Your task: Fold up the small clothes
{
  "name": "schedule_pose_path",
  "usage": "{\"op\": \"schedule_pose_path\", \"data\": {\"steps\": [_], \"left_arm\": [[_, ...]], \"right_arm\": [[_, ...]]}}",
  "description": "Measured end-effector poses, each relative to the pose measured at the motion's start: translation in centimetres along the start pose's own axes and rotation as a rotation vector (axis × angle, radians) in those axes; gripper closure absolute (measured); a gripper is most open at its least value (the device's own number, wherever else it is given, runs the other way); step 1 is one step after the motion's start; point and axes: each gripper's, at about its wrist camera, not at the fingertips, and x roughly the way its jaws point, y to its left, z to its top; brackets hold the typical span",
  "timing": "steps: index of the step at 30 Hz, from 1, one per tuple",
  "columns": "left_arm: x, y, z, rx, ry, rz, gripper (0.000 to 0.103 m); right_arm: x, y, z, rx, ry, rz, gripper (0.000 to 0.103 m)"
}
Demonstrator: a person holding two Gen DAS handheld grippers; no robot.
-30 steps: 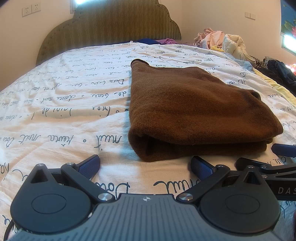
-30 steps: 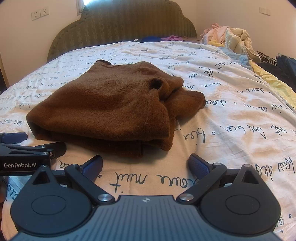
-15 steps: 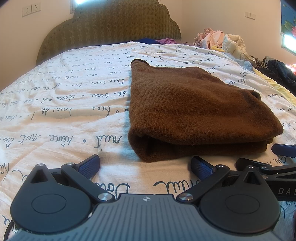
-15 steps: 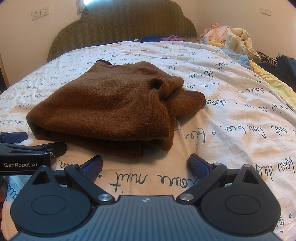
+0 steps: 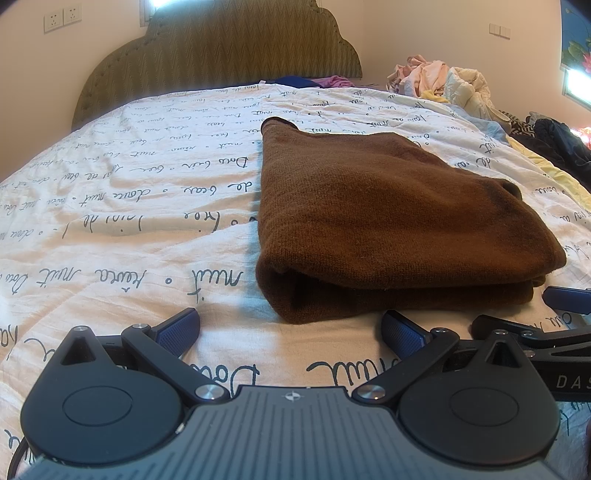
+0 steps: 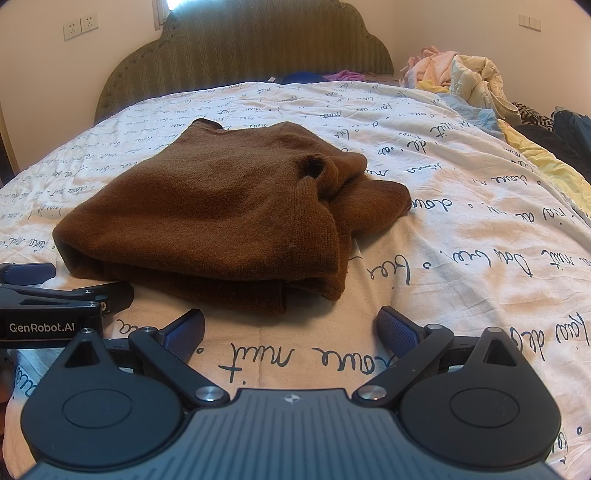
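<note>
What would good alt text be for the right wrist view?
A folded brown sweater lies on a white bedspread printed with handwriting, just ahead of the open right gripper, which holds nothing. The left gripper shows at the left edge.

Place: home bedroom
Evidence: padded headboard [image 5: 218,48], script-printed bedsheet [image 5: 129,206], heaped laundry [image 5: 443,79], wall sockets [image 5: 62,20]

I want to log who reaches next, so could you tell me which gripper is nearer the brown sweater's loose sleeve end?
Right. The right gripper faces the sleeve end side of the brown sweater; the left gripper sits by the opposite, tidy edge.
</note>
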Motion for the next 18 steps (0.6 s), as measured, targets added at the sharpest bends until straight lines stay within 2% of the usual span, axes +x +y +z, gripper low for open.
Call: {"op": "schedule_pose_path", "data": {"steps": [18], "left_arm": [[0.29, 0.65, 0.23, -0.036, 0.001, 0.021, 0.0]], "right_arm": [[0.04, -0.03, 0.01, -0.001, 0.001, 0.0, 0.003]]}}
